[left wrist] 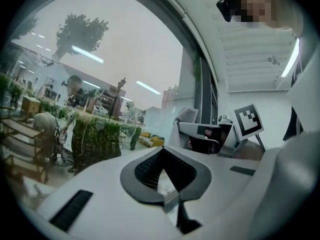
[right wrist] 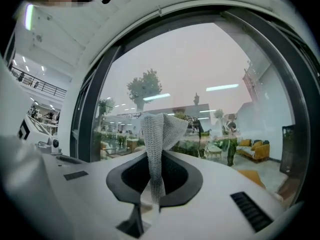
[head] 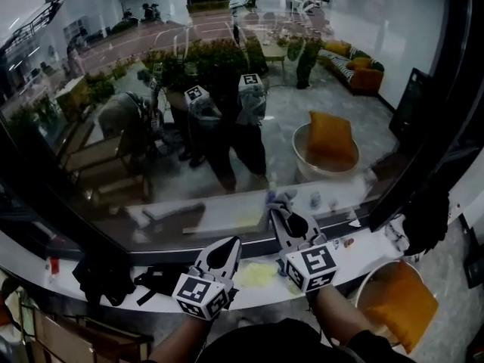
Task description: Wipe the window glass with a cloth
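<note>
While the right gripper (right wrist: 150, 204) pinches a grey knitted cloth (right wrist: 157, 134) by the window glass (head: 227, 89), the left gripper (left wrist: 170, 203), at its seven o'clock, has its jaws together, empty.

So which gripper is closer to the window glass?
Right. The right gripper, holding the cloth, is up by the glass; the left gripper sits lower, back over the sill.

Left gripper (head: 230, 245): held low, angled up and right, jaws together, nothing between them.
Right gripper (head: 277, 207): just ahead of the left, jaws pinching the cloth (right wrist: 159, 134).
</note>
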### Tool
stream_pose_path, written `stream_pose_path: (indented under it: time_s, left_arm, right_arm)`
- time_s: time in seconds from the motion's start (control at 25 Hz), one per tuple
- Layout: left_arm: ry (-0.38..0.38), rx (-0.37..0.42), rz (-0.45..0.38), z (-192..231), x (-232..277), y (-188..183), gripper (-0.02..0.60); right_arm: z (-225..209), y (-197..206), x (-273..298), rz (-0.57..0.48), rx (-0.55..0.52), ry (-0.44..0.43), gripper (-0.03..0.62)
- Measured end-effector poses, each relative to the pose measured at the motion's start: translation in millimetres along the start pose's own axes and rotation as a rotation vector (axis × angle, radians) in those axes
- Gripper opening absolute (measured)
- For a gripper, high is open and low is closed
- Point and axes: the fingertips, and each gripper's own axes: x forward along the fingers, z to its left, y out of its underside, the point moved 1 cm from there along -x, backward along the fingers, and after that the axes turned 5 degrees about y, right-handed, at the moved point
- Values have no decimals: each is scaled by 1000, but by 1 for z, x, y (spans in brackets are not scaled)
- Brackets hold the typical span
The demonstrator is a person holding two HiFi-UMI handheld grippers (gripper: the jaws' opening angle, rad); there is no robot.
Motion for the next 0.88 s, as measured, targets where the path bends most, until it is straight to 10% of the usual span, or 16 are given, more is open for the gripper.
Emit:
stream_pose_path:
  time_s: [0.88]
  left_arm:
    - [-225,38,-81,86,-28,-50,6]
  right_arm:
    - [29,-79,180,-42,-122,-35,52]
